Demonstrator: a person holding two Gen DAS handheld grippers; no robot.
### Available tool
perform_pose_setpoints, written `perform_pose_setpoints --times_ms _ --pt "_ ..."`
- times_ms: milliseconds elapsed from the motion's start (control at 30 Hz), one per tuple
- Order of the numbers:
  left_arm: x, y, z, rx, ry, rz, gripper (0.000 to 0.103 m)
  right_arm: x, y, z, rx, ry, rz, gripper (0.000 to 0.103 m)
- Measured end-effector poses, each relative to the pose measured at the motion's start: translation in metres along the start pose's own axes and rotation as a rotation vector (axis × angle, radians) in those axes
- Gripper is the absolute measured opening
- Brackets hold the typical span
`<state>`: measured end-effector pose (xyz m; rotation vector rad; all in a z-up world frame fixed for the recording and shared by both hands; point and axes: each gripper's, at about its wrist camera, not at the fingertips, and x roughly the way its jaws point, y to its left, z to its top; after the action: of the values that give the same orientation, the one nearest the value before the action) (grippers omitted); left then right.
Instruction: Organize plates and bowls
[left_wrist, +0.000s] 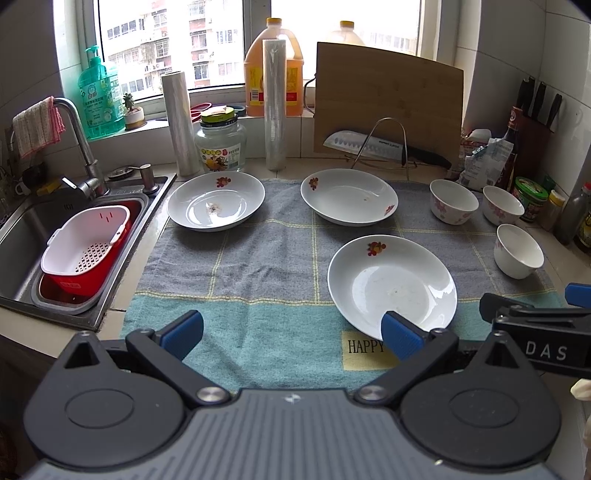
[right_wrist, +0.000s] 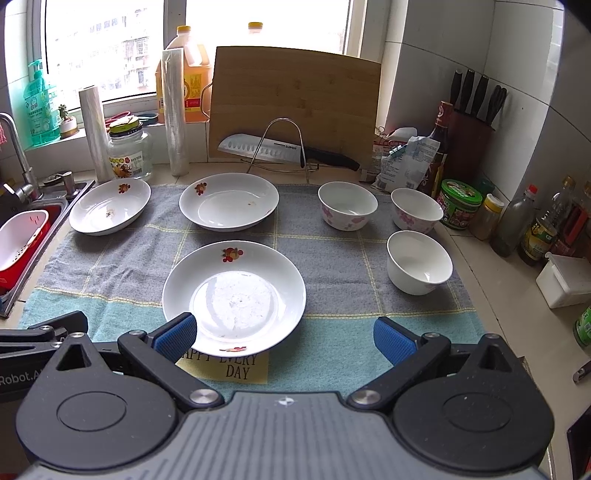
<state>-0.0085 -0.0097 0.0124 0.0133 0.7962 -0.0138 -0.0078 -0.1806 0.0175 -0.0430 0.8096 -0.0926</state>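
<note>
The worktop (right_wrist: 491, 254) is carrying a checked towel (right_wrist: 332, 266), and all the crockery is sitting on that towel. Three white plates are lying on it: the near plate (right_wrist: 234, 295) toward the front, the middle plate (right_wrist: 229, 201) behind it, and the left plate (right_wrist: 109, 206) beside the sink (left_wrist: 22, 236). Three bowls are standing upright at the right: the back bowl (right_wrist: 347, 206), the far-right bowl (right_wrist: 416, 210) and the front bowl (right_wrist: 419, 262). The left wrist view is showing the sink interior with a red-and-white colander basket (left_wrist: 86, 251) and the tap, largely cut off in the right wrist view; the right wrist view is showing more bottles and a white box along the right edge. The left claw (left_wrist: 291, 332) is hanging released, holding nothing, its right pad overlapping the near plate's rim. The right claw (right_wrist: 284, 338) is likewise spread wide and holding nothing, its left pad at that plate's near-left rim.
</note>
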Motion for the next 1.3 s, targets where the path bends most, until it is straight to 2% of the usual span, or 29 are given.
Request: perform_pose_setpoints --times_ms 1300 --pt "0.005 -0.011 0.001 -0.023 -0.013 0.012 0.101 0.008 -0.008 0.007 -0.029 -0.025 0.012 0.103"
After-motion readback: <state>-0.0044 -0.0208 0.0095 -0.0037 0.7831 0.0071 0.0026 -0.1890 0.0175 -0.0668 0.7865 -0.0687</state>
